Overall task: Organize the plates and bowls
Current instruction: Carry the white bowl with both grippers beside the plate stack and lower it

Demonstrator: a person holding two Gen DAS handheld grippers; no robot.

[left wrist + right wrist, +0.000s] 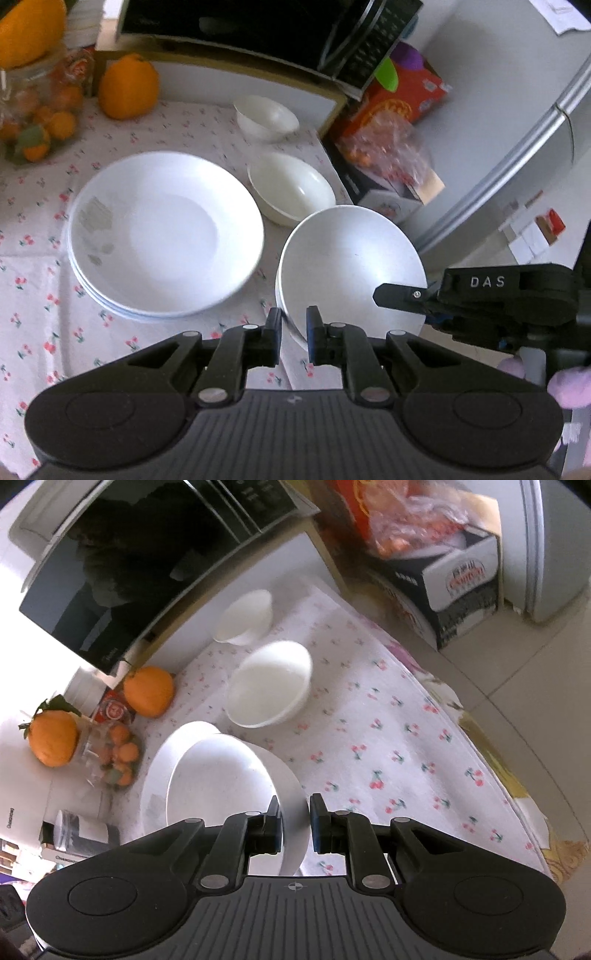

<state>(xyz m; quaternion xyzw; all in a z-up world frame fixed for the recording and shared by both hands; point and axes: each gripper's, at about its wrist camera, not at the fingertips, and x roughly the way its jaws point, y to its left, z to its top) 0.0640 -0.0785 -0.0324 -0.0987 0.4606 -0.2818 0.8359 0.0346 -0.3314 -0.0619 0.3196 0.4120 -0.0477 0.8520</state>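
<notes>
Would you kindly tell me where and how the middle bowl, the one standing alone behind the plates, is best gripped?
Grip the bowl by its thin rim, on the near edge, coming from above and in front. It sits upright and open, so one claw finger can go inside and one outside. The wall is too wide and rounded to span.

Glossy white ceramic-looking plates (pixel 166 236) sit on soft matt floral cloth (pixel 37 288).

2 oranges (pixel 128 88) beside a glass jar (pixel 37 110) of small fruit, black microwave (pixel 266 33) behind, on cherry-print cloth (pixel 37 295).
</notes>
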